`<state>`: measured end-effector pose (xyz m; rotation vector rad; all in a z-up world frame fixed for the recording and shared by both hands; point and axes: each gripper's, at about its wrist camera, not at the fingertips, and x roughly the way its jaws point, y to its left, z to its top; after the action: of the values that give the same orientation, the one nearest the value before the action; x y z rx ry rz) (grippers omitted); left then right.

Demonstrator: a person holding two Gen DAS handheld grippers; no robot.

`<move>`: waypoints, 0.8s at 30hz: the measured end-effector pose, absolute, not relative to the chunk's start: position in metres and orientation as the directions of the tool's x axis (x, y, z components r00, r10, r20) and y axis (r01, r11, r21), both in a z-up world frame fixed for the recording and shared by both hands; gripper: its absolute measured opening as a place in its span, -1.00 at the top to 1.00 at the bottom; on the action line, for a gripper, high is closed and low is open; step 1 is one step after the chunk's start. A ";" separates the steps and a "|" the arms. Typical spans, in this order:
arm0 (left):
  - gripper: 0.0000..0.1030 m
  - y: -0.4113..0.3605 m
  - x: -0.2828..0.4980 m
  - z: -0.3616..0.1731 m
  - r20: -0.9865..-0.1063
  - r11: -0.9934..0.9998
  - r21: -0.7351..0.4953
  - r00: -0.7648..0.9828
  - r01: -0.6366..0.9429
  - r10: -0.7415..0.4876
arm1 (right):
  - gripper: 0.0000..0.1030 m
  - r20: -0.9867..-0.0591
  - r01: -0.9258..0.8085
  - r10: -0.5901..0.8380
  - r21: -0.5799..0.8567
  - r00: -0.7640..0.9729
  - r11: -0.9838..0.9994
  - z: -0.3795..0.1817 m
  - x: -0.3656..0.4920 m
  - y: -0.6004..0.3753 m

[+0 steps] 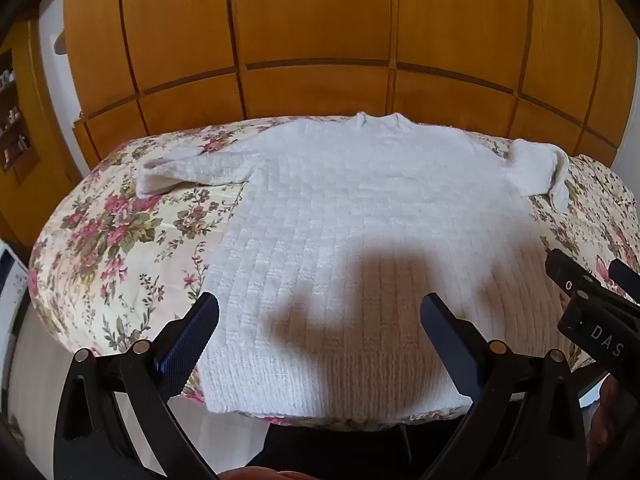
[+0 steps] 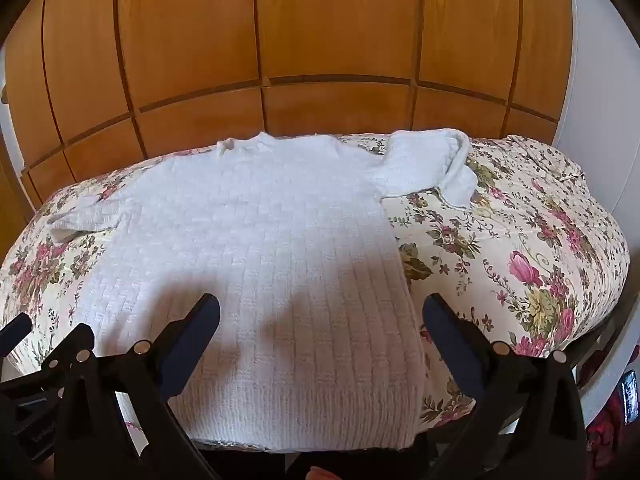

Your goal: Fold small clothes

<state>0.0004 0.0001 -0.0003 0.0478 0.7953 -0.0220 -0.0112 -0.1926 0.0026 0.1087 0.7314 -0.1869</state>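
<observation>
Both claws, left claw [image 1: 320, 320] and right claw [image 2: 320, 320], hang wide open over the flat white sweater [image 1: 340, 208]; best pinch one sleeve [image 1: 176, 172] gently first.

The sweater [image 1: 352, 208] is white, knitted in a raised grid of small squares over the body, with vertical ribbing along the hem at the lower middle of the frame. The bedspread [image 1: 112, 240] under it is cream, printed with pink and magenta roses, olive-green leaves and thin dark sprigs; in the right wrist view a large pink tulip shows at the right. The wardrobe [image 1: 320, 40] across the upper frame is warm orange-brown wood with dark seams between panels. Each gripper [image 1: 320, 314] is black, with dark blue textured pads [image 1: 192, 332].
</observation>
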 end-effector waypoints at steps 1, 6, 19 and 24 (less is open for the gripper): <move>-0.94 0.000 0.000 0.000 -0.713 0.999 0.035 0.701 0.037 -0.001 | -0.97 -0.673 0.207 -0.131 0.034 0.728 0.978 0.003 -0.010 -0.193; -0.94 0.001 -0.002 0.001 -0.709 0.999 0.037 0.705 0.032 0.003 | -0.96 -0.677 0.208 -0.130 0.035 0.725 0.977 0.004 -0.006 -0.193; -0.94 -0.001 -0.001 -0.012 -0.730 0.999 0.031 0.683 0.045 -0.008 | -0.97 -0.686 0.196 -0.118 0.037 0.718 0.980 -0.004 -0.009 -0.193; -0.94 -0.001 -0.001 -0.013 -0.733 0.999 0.028 0.681 0.046 -0.011 | -0.96 -0.692 0.195 -0.116 0.037 0.713 0.980 -0.005 -0.008 -0.193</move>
<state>-0.0006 -0.0007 -0.0134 0.0457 0.8217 -0.0318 -0.0081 -0.1930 -0.0053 0.1099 0.7585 -0.1731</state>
